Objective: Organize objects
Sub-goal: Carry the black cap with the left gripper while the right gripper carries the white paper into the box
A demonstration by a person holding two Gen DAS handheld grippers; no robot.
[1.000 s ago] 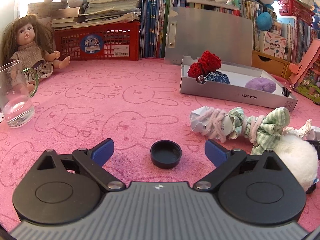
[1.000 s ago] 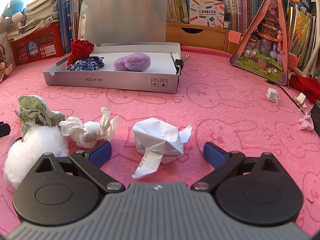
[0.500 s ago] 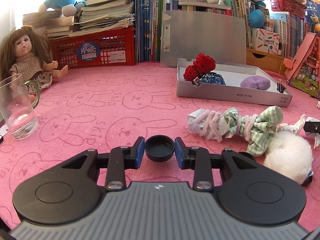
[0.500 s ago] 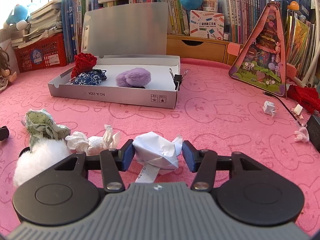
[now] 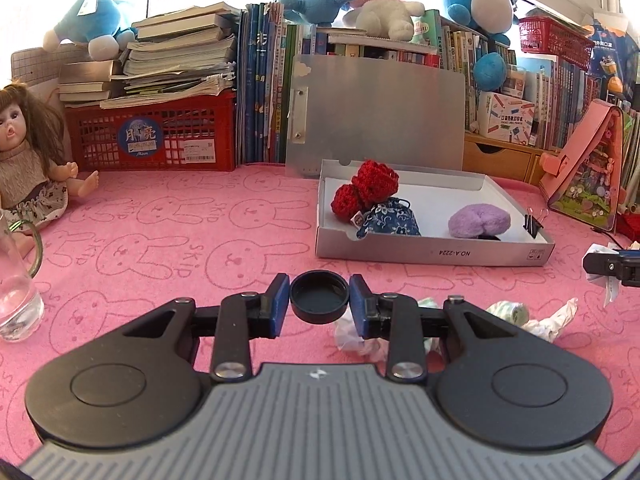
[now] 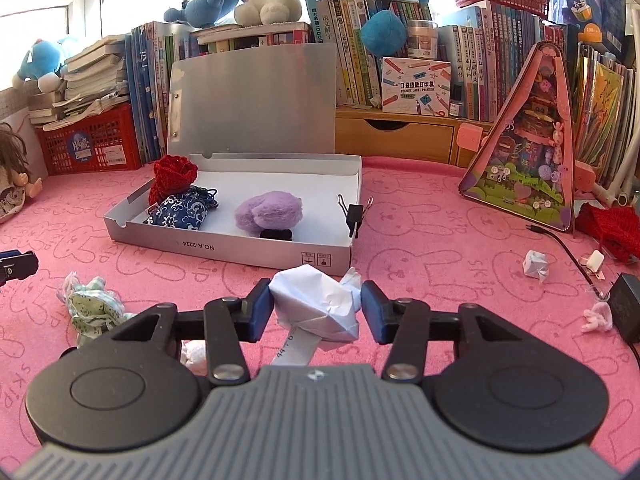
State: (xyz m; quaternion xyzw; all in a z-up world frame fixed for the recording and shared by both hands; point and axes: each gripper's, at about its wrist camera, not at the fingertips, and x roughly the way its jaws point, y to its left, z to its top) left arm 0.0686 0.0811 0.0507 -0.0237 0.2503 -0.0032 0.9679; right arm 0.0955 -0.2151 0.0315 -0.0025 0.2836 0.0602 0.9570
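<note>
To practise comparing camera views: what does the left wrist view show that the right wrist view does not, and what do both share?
Left wrist only: the left gripper shut on a black cap, and a glass. Right wrist only: the right gripper, whose jaws have just been closing, gripping a crumpled paper ball, and a black adapter. Both: the open grey box holding a purple plush and a blue pouch.

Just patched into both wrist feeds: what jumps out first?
Each gripper holds something: the left gripper is shut on a black cap, the right gripper on a crumpled paper wad. Straight ahead on the pink mat lies an open grey box holding a red knit piece, blue pouch and purple puff.
</note>
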